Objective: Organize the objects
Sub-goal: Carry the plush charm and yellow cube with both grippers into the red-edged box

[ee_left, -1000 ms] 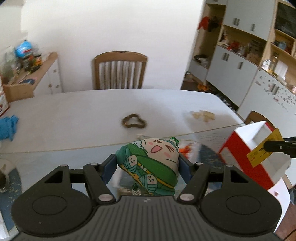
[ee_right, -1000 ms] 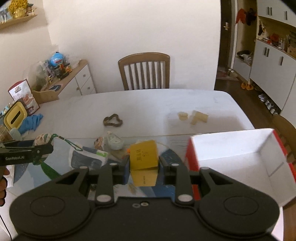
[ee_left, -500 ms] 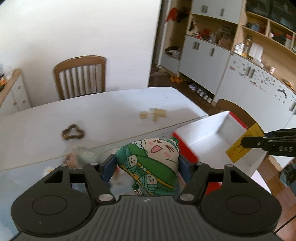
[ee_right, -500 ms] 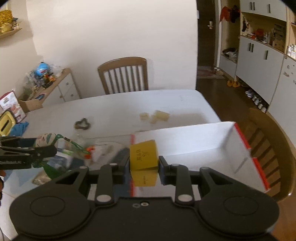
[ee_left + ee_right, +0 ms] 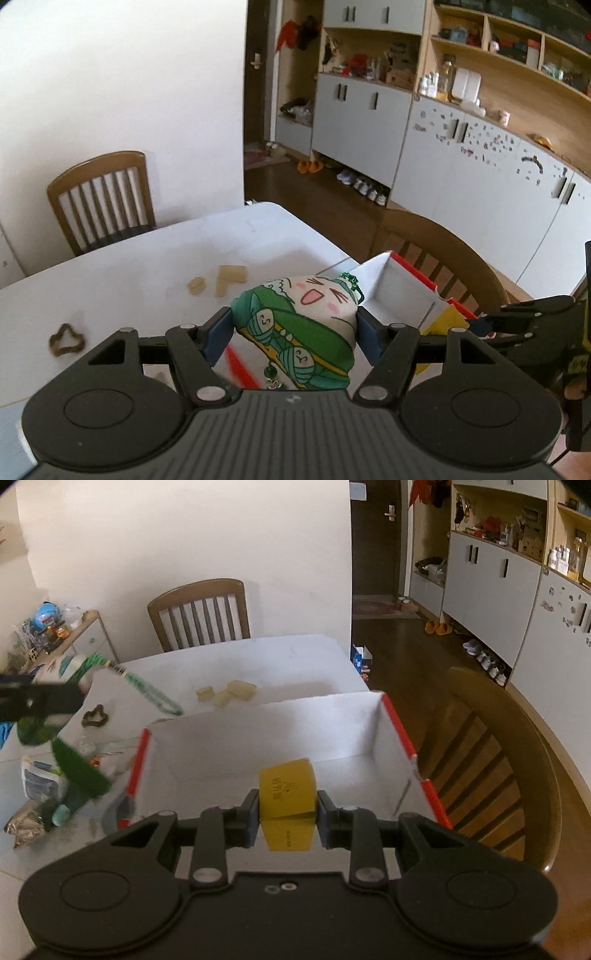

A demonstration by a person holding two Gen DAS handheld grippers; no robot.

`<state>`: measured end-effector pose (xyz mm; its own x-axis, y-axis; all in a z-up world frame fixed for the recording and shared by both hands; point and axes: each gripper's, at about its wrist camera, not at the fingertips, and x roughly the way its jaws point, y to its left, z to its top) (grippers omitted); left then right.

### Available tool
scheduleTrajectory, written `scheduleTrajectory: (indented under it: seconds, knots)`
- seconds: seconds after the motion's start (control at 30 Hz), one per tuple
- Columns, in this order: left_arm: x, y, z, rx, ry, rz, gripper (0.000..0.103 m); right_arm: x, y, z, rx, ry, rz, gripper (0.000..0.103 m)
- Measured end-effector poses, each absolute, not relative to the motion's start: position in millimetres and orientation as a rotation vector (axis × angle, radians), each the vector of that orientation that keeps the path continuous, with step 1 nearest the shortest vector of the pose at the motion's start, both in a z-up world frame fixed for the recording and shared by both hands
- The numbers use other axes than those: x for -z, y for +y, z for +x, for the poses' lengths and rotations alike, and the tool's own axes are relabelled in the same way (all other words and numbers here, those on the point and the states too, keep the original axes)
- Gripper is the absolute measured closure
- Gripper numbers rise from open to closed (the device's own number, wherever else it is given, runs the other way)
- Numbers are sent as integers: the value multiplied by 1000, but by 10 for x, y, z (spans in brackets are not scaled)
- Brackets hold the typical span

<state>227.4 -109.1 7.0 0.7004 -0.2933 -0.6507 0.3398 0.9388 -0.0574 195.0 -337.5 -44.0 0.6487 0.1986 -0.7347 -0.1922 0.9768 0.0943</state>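
Note:
My left gripper [image 5: 295,334] is shut on a green and cream cartoon pouch [image 5: 303,325] with a beaded tassel hanging below it. It hovers at the near left corner of the white box with red edges [image 5: 402,291]. My right gripper [image 5: 287,810] is shut on a small yellow box [image 5: 287,794] and holds it over the white box's open inside [image 5: 280,738]. In the right wrist view the left gripper [image 5: 37,701] and its pouch show blurred at the left, the green tassel [image 5: 147,690] swinging toward the box.
On the white table [image 5: 140,273] lie tan blocks [image 5: 221,280] and a brown ring-shaped piece [image 5: 66,339]. Packets and small items [image 5: 40,786] are piled left of the box. A wooden chair [image 5: 495,760] stands right behind the box; another [image 5: 199,613] at the far side.
Both grippers have swept to the right with their loads. The yellow box now hangs over the white box's inside, and the pouch has come up to the box's left corner.

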Motion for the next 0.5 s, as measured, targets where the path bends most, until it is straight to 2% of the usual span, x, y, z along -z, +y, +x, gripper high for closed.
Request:
scheduleTrajectory:
  seconds: [0.2,0.5]
  knots:
    - [169,-1532,2526,384,742,110,33,627,-3572,2089,-213,863,-7,74]
    - [808,-1895,2907,376,870,206,33,1019,-3571,2255,-262,934,-49,74]
